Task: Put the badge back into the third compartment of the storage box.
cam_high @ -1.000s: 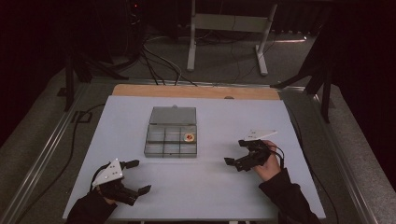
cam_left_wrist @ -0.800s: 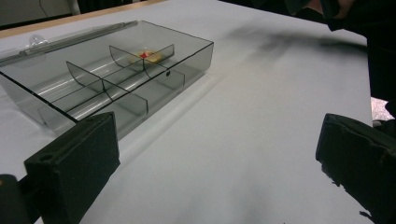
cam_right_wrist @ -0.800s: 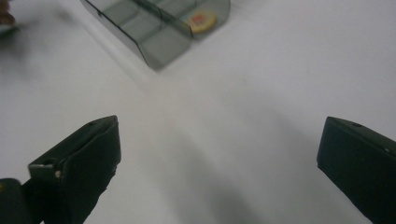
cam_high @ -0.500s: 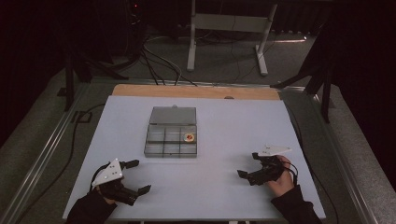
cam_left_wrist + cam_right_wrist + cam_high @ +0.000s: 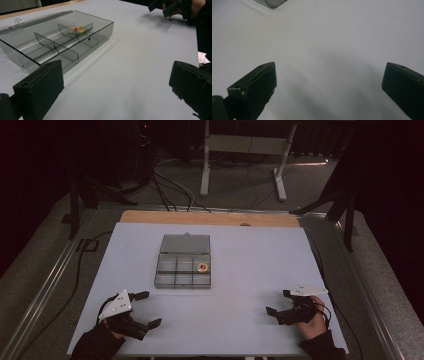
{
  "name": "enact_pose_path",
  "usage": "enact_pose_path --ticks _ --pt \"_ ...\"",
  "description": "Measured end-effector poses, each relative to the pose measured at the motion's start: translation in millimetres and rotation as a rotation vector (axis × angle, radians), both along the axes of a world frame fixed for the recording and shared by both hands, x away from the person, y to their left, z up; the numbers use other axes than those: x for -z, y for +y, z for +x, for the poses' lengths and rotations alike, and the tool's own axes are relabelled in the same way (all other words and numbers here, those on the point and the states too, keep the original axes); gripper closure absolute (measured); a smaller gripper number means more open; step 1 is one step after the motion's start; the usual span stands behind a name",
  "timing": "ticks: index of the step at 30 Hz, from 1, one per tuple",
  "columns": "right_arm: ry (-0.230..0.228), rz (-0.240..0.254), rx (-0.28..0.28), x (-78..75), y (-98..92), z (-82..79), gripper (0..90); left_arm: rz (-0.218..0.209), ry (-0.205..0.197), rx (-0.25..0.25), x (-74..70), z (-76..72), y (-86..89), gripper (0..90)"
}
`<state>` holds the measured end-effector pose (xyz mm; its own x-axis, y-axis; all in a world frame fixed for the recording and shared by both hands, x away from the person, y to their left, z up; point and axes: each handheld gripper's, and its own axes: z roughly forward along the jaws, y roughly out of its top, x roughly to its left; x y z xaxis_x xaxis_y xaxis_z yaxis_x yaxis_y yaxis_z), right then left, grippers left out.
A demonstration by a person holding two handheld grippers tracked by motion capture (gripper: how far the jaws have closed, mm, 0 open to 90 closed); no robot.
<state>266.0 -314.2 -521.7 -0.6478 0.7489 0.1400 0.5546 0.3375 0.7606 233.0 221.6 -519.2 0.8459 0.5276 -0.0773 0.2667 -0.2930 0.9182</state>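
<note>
A clear smoky compartment box (image 5: 183,268) with its lid laid back lies open near the middle of the white table (image 5: 250,255). One small yellow and red piece (image 5: 202,267) rests in its right rear cell, also seen in the left gripper view (image 5: 78,28). My left gripper (image 5: 145,309) rests open at the table's front left, its jaws wide apart and empty (image 5: 117,85). My right gripper (image 5: 279,302) is open at the front right, low over bare table (image 5: 329,87). It shows far off in the left gripper view (image 5: 165,6).
A wooden strip (image 5: 210,218) borders the table's far edge. Metal rails (image 5: 45,290) run along both sides. Cables (image 5: 170,190) and a stand's legs (image 5: 240,165) lie on the dark floor beyond. A box corner (image 5: 272,2) shows at the top of the right gripper view.
My right gripper has moved back toward the person and to the right, from near the box's right side down to the front right of the table. The left gripper has stayed put.
</note>
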Motion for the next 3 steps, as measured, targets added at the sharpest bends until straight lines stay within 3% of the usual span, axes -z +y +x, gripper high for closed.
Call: enact_pose_path --ticks 3 --pt "-0.012 0.004 0.001 -0.3 -0.1 0.9 0.0 0.006 0.001 0.002 0.2 -0.2 -0.2 0.0"
